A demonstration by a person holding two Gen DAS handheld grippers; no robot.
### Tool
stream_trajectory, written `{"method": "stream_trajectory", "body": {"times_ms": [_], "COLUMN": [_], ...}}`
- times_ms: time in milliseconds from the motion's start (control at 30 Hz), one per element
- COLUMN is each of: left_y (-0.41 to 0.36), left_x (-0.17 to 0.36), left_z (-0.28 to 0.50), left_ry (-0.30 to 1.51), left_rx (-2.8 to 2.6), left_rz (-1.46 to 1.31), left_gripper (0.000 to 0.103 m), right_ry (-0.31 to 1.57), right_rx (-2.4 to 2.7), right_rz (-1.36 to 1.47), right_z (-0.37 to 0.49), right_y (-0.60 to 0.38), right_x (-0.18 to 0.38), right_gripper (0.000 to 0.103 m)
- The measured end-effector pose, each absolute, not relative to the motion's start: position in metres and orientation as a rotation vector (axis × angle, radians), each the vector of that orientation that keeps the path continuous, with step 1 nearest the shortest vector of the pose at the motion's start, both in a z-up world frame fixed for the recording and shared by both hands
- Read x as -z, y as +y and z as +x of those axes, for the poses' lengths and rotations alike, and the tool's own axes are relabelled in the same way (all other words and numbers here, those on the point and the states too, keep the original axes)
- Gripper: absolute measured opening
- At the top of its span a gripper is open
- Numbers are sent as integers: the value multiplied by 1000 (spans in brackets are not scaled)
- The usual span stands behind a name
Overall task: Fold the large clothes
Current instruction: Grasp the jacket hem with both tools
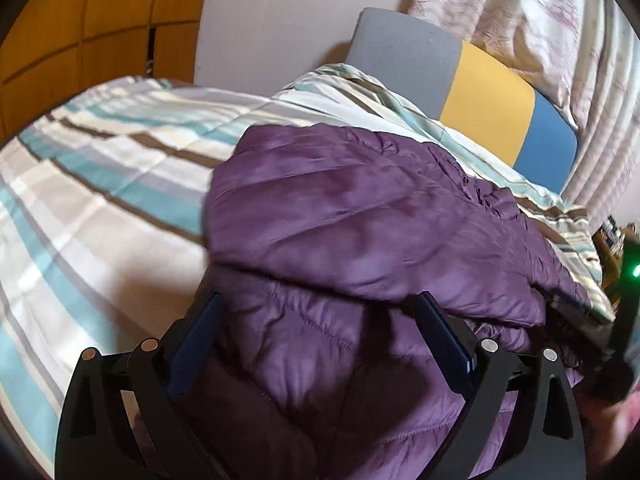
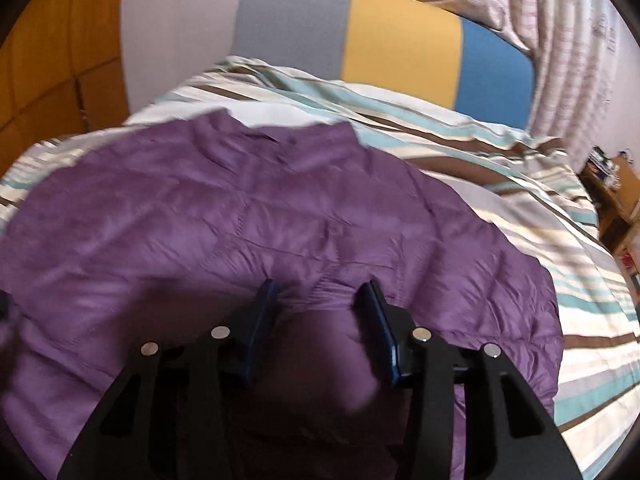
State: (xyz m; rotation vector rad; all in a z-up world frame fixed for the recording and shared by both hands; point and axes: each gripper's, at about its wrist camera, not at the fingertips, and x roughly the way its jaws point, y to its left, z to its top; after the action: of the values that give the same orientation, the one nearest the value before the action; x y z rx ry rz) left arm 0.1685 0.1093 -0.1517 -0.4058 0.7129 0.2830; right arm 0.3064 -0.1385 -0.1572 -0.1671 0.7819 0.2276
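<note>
Bedroom setup: striped bedspread (image 2: 520,184) carries everything, no table involved.

Nearest: purple quilted jacket (image 2: 248,216) lies on the bed directly under and ahead of both tools. Right tongs (image 2: 320,292) have their jaws partly apart, with a bunched ridge of jacket fabric sitting between the blue pads; looks like a pinch on the near hem, but I can't tell if the pads actually bear on it. Left tongs (image 1: 320,300) are spread wide over the jacket's near left part, gripping nothing.

Key relation: jacket's long axis runs away from the tongs, near hem to collar, collar end pointing at the headboard. In the left view one layer already lies doubled over another. Right tongs are the nearer to a hold, so my guess is the next fold gets led from there, hem carried forward toward the collar. Bulky padding may spring back.

Farther: headboard (image 2: 400,36) in grey, yellow and blue panels, pale patterned curtain (image 2: 572,40) on the right, wooden wardrobe (image 1: 80,20) on the left, cluttered shelf (image 2: 612,200) at far right.

Brands, labels, writing: none legible.
</note>
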Motion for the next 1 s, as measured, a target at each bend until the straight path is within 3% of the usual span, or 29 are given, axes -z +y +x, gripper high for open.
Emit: {"method": "stream_trajectory", "body": {"times_ms": [267,433,500,567,667,1000], "left_y": [100,104,109,117,132,142], "left_x": [125,106,115,132,159,172], "left_z": [174,225,253,271,282,281], "left_ry": [658,681,739,793,822,811], "left_rx": [-252,-272,-310,-348,-339,-312], "left_rz": [-373,-315,-255,-201,-181,-205], "left_gripper": [95,93,79,72,72,75], "right_ry": [773,761,762,766,778,790], "right_rx": [-232,-233,-230,-229,-233,-243], "right_rz": [-141,-136,-129,-118,-95,-95], "right_z": [302,301,301,303,305,307], "right_y": [-146,-145,-146,-149,-152,-151], "right_x": [164,163,163,164,165,169], "right_gripper": [46,49,53,56,68,69]}}
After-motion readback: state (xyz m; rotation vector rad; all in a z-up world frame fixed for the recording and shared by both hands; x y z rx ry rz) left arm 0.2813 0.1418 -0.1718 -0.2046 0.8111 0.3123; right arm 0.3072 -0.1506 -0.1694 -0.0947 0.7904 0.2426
